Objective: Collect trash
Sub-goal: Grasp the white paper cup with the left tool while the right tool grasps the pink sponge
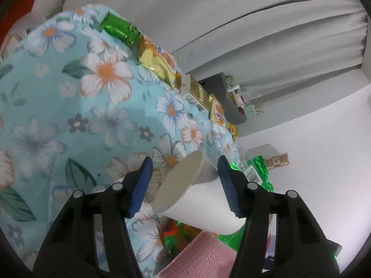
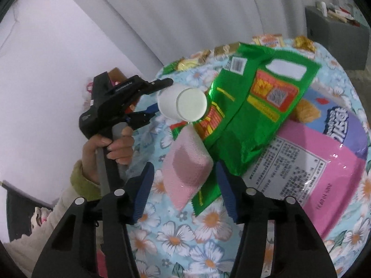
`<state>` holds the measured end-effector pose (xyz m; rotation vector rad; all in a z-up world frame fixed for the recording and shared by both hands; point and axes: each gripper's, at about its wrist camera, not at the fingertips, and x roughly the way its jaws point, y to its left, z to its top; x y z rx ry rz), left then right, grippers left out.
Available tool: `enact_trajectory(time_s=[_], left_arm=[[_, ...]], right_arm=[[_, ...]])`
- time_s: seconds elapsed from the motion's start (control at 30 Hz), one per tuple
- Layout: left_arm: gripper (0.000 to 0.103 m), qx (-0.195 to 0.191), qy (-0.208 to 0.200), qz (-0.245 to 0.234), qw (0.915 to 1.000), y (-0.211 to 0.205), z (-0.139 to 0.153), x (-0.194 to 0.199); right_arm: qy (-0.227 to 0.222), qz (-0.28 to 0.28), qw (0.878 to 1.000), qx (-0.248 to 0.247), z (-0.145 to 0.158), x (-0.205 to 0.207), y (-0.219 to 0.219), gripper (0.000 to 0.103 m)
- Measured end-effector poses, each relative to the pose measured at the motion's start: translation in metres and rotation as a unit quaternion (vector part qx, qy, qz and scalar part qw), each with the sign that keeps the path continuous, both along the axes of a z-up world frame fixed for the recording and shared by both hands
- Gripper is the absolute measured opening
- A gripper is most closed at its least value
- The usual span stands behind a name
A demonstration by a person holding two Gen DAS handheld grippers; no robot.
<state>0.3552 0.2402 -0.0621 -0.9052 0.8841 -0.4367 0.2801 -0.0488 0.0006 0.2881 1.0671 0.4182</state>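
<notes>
Left wrist view: the left gripper (image 1: 184, 183) has its blue-padded jaws spread apart with a white paper cup (image 1: 199, 199) between them; the cup lies tilted on its side, its wall against the right-hand pad and a clear gap on the other side, so it is not clamped. Below it sit a pink textured rectangular box (image 1: 204, 257) and a green foil snack bag (image 1: 255, 173), all above a round table covered in a light-blue floral cloth (image 1: 81, 115). Gold and green foil wrappers (image 1: 157, 60) line the table's far edge. Right wrist view: the right gripper (image 2: 184, 190) is likewise open, jaws apart and holding nothing, with the pink box (image 2: 185, 173) lying between and just beyond its pads. The cup (image 2: 183, 103) is seen raised at the left gripper's (image 2: 160, 97) tips, its base facing the camera. The green bag (image 2: 255, 106) overlaps a large pink-and-purple snack packet (image 2: 324, 162) on the cloth (image 2: 197, 243).
</notes>
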Motion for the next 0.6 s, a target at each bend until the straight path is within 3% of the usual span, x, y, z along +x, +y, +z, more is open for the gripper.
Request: enact_trajectory(time_s=[0.33,0.6], left_arm=[[0.035,-0.024,-0.023,-0.027,0.9991,0.002,0.003,-0.015],[0.035,-0.036,-0.016,-0.039,0.9984,0.004,0.005,-0.024]], right_arm=[[0.017,0.003,1.0,-0.018,-0.018,0.013,0.012,0.051],[0.025,0.008,1.0,-0.018,-0.028,0.022,0.023,0.051]])
